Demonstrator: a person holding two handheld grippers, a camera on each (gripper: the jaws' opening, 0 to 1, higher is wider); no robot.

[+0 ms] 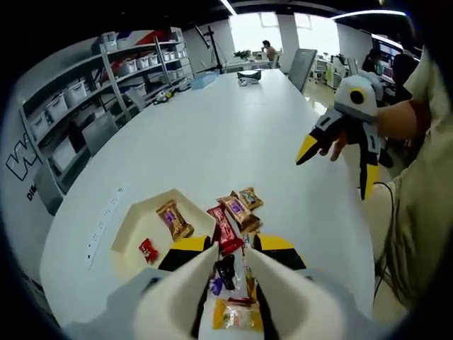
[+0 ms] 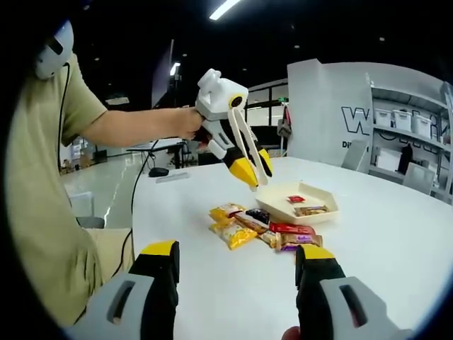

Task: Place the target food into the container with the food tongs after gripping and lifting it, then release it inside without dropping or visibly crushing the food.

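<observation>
Left gripper (image 1: 237, 258) poised over the snack pile, jaws apart and empty

The wrapped snacks (image 2: 262, 228) lie heaped on the white table (image 2: 396, 241) just beside the cream tray (image 2: 320, 210), which already holds two packets. They look light, crinkly and slippery in glossy red, gold and purple foil; I would pinch one across its flat middle, gently. The right gripper (image 2: 237, 273) waits back, jaws wide apart.
</observation>
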